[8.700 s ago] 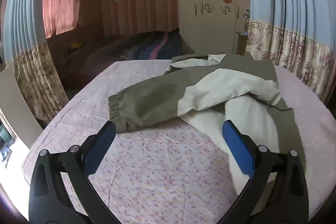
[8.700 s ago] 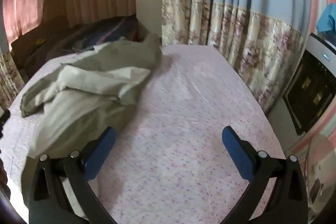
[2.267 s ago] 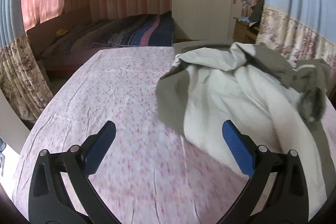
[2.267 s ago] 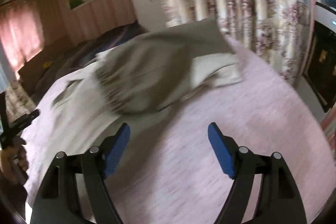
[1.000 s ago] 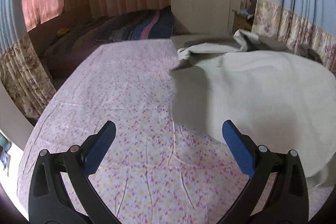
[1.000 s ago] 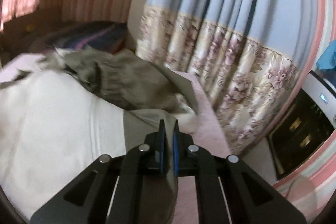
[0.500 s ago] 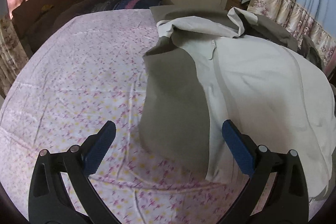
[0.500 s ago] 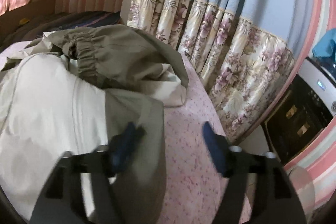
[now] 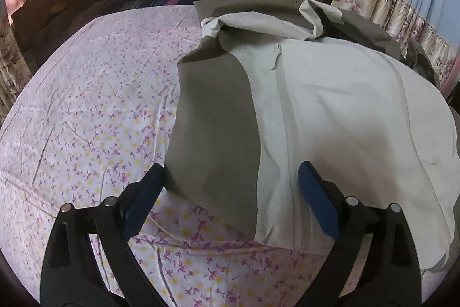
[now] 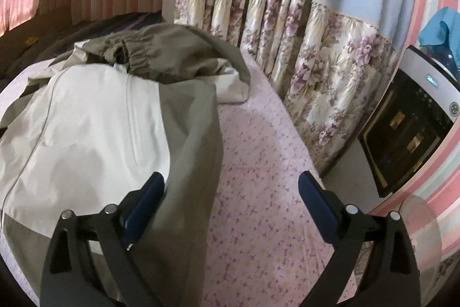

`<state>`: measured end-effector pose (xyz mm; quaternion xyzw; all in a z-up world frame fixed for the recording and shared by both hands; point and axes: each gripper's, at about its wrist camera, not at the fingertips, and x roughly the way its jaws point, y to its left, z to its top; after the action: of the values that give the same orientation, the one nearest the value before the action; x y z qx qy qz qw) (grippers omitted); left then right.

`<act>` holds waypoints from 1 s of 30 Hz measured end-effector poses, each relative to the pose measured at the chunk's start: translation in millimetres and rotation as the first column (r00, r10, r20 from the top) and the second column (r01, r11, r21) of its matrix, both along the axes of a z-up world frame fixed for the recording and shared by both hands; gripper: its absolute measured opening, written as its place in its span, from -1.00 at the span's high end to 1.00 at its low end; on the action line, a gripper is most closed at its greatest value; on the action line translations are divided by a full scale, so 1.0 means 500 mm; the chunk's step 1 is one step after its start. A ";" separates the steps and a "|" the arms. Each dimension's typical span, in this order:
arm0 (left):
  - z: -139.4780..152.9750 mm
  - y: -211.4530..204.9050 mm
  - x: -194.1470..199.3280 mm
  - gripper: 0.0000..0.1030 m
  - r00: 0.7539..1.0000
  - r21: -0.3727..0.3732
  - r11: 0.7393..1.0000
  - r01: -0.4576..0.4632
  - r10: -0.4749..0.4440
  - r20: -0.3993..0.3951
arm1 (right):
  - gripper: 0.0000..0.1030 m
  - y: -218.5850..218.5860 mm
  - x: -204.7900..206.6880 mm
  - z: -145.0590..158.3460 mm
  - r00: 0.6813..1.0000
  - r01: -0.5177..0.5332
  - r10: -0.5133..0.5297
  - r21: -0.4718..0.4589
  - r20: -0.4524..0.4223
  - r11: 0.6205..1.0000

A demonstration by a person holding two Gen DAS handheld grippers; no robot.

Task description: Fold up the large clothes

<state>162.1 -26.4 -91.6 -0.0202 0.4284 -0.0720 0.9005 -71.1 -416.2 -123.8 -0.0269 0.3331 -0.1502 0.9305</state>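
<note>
The jacket (image 9: pixel 330 105) now lies spread across the bed sheet (image 9: pixel 86 105), cream panel up with its zip running from 12 to 6 o'clock in the left wrist view; 1 second ago it was still billowing and its near hem sat farther off. The left gripper (image 9: pixel 231 192) is closing slightly, jaws still wide, and the olive-and-cream hem lies between them with neither pad pressing on it. Over on the right, big change: the right gripper (image 10: pixel 231 194) was pinched tight on the olive edge 1 second ago, and now its jaws are opening, the pads clear of the cloth, the olive strip draped beside the left pad at 8 o'clock.

Hard to read: the elastic-cuffed sleeve (image 10: pixel 138 53) is bunched at 11 o'clock, its far end buried. The jacket's right edge runs out of the left view at 4 o'clock. The floral curtain (image 10: pixel 316 48) hides the wall behind.
</note>
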 end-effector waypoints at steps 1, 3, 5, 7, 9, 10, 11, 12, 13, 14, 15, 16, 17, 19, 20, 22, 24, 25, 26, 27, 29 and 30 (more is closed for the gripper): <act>-0.001 -0.003 0.001 -0.76 1.000 0.008 1.000 0.003 -0.003 -0.002 | -0.83 0.005 0.003 -0.001 1.000 -0.015 0.015 0.007 -0.005 1.000; -0.003 -0.008 0.004 -0.71 1.000 0.017 1.000 0.010 -0.010 -0.004 | -0.83 0.016 0.008 -0.005 0.999 -0.039 0.039 0.008 -0.012 0.999; -0.004 -0.011 0.006 -0.63 1.000 0.017 1.000 0.013 -0.013 -0.004 | -0.82 0.025 0.014 -0.013 0.998 -0.058 0.059 0.010 -0.023 0.998; -0.003 -0.013 0.005 -0.54 1.000 0.012 1.000 0.015 -0.015 -0.001 | -0.55 0.033 0.025 -0.026 0.995 -0.080 0.081 0.023 -0.050 0.997; -0.004 -0.016 0.005 -0.39 1.000 0.003 1.000 0.023 -0.023 0.000 | 0.34 0.035 0.036 -0.036 0.993 -0.089 0.092 0.044 -0.075 0.995; -0.004 -0.017 0.006 -0.21 1.000 -0.013 0.999 0.031 -0.031 -0.003 | 0.47 0.034 0.040 -0.042 0.992 -0.088 0.092 0.055 -0.081 0.995; -0.004 -0.018 0.006 -0.06 0.999 -0.031 0.999 0.037 -0.037 -0.006 | 0.55 0.032 0.043 -0.047 0.992 -0.089 0.095 0.075 -0.081 0.993; -0.003 -0.018 0.006 0.02 0.999 -0.038 0.999 0.036 -0.037 -0.005 | 0.70 0.031 0.044 -0.049 0.992 -0.089 0.097 0.093 -0.077 0.992; 0.000 -0.020 0.006 0.23 1.000 -0.029 0.999 0.031 -0.031 0.001 | 0.80 0.030 0.044 -0.050 0.993 -0.086 0.093 0.109 -0.066 0.990; 0.002 -0.019 0.005 0.63 0.999 -0.030 0.999 0.032 -0.032 0.004 | 0.84 0.031 0.044 -0.048 0.994 -0.084 0.091 0.116 -0.058 0.990; 0.008 -0.015 0.005 0.74 0.999 -0.042 0.999 0.033 -0.033 0.007 | 0.92 0.032 0.044 -0.046 0.994 -0.086 0.093 0.120 -0.052 0.989; 0.013 -0.011 0.004 0.81 0.999 -0.050 0.998 0.036 -0.035 0.007 | 0.95 0.034 0.044 -0.042 0.994 -0.090 0.096 0.124 -0.045 0.988; 0.022 -0.005 0.002 0.84 0.999 -0.063 0.997 0.038 -0.038 0.007 | 0.96 0.036 0.042 -0.033 0.995 -0.090 0.094 0.125 -0.032 0.988; 0.042 0.004 -0.004 0.87 0.999 -0.073 0.996 0.044 -0.042 0.022 | 0.97 0.036 0.036 -0.015 0.995 -0.103 0.104 0.144 -0.005 0.984; 0.060 0.008 -0.009 0.88 0.998 -0.073 0.996 0.051 -0.048 0.037 | 0.97 0.035 0.030 0.001 0.993 -0.116 0.115 0.166 0.019 0.979; 0.105 0.016 -0.020 0.89 0.996 -0.074 0.995 0.069 -0.064 0.068 | 0.97 0.037 0.021 0.034 0.990 -0.139 0.130 0.179 0.057 0.974; 0.158 0.017 -0.037 0.89 0.990 -0.052 0.994 0.095 -0.089 0.113 | 0.97 0.046 0.014 0.059 0.985 -0.160 0.147 0.175 0.085 0.971; 0.179 0.015 -0.044 0.89 0.987 -0.042 0.994 0.103 -0.097 0.128 | 0.97 0.050 0.011 0.071 0.983 -0.170 0.154 0.174 0.102 0.970; 0.196 0.013 -0.050 0.89 0.984 -0.031 0.994 0.109 -0.104 0.142 | 0.97 0.058 0.007 0.087 0.979 -0.185 0.166 0.174 0.120 0.967; 0.218 0.010 -0.059 0.89 0.981 -0.017 0.993 0.117 -0.112 0.161 | 0.97 0.065 0.003 0.100 0.975 -0.199 0.176 0.176 0.135 0.964; 0.264 0.008 -0.081 0.90 0.973 -0.003 0.993 0.121 -0.118 0.198 | 0.97 0.075 -0.007 0.126 0.967 -0.221 0.191 0.179 0.171 0.959; 0.282 0.009 -0.092 0.90 0.970 0.002 0.993 0.120 -0.118 0.213 | 0.97 0.080 -0.013 0.138 0.962 -0.231 0.198 0.179 0.187 0.956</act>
<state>116.2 -22.1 49.5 0.0086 0.3295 -0.1301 0.9351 -77.4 -376.1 -54.8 0.0432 0.2625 -0.0155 0.9638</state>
